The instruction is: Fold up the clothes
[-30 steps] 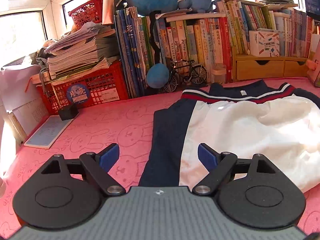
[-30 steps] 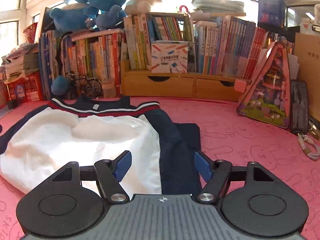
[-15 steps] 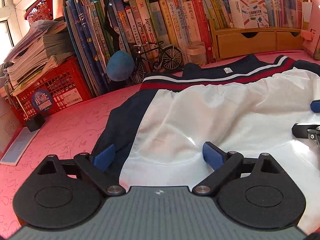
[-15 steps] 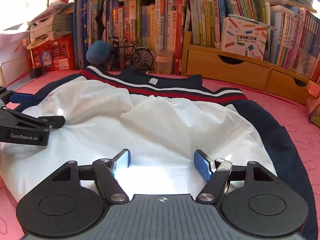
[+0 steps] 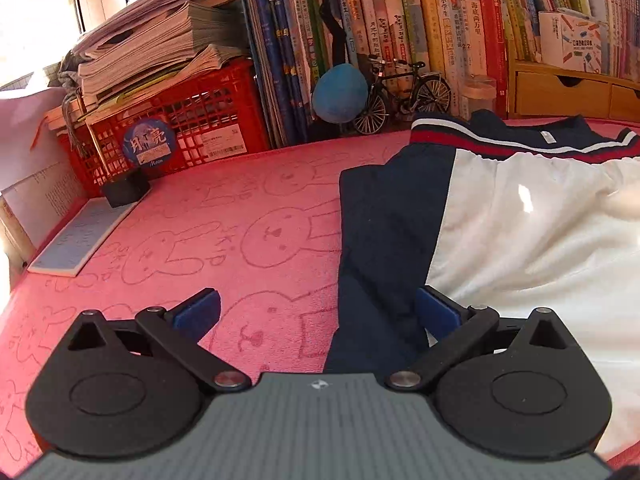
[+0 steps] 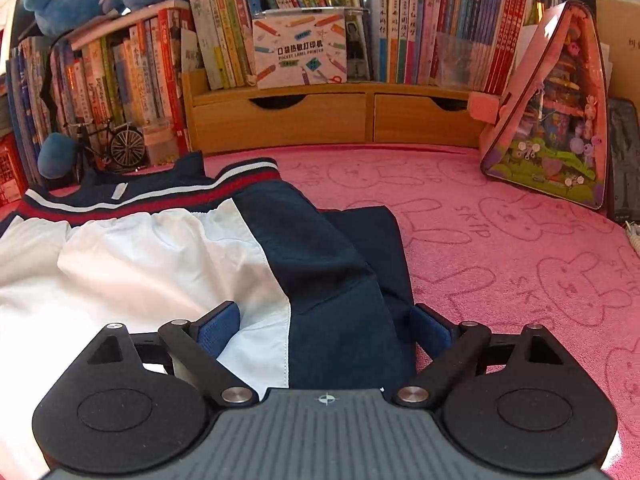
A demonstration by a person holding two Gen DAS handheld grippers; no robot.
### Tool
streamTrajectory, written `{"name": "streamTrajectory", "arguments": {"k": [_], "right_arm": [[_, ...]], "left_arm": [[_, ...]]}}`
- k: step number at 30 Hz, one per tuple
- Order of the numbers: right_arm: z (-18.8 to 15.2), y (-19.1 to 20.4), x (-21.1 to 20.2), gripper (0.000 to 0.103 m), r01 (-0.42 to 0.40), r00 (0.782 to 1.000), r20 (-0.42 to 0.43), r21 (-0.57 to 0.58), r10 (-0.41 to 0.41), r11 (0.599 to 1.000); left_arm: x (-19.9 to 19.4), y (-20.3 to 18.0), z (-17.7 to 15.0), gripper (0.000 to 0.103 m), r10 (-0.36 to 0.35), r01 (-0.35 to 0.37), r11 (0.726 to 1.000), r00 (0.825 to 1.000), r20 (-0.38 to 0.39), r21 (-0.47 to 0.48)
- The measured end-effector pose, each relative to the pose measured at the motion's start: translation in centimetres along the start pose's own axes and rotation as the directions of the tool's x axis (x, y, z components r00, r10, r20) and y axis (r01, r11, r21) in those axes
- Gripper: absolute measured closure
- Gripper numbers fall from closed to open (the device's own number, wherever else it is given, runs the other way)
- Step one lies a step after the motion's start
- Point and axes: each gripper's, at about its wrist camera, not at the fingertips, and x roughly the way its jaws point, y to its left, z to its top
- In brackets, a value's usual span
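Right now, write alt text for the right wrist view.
The open right gripper hangs over the navy side panel of a white-and-navy garment spread on a pink rabbit-print blanket. Behind stand a bookshelf and wooden drawers.

The right tool had just been spreading its jaws wider, and they stood open over the near edge of the jacket, not pressing on it. The jacket's navy side panel lay between the blue pads, the white body spreading off to the left. It lay on the pink rabbit-print surface. Behind stood wooden drawers, rows of books, a model bicycle and a triangular pink box.
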Motion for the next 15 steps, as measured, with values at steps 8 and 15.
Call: {"name": "streamTrajectory", "arguments": {"k": [8,15], "right_arm": [[4.2,4.3,-0.8,0.017,-0.167,0.982,0.087,-0.048,0.171,0.985],[6.2,8.3,0.3,0.021,-0.191,0.972,0.12,-0.086,0.201,0.978]], "left_arm": [[-1.3,-5.4,5.2,0.005,-0.153,0.146,0.987,0.98,0.128,0.065],[3.1,-11.7,6.7,0.005,-0.177,0.168,0.979,0.982,0.07,0.119]]}}
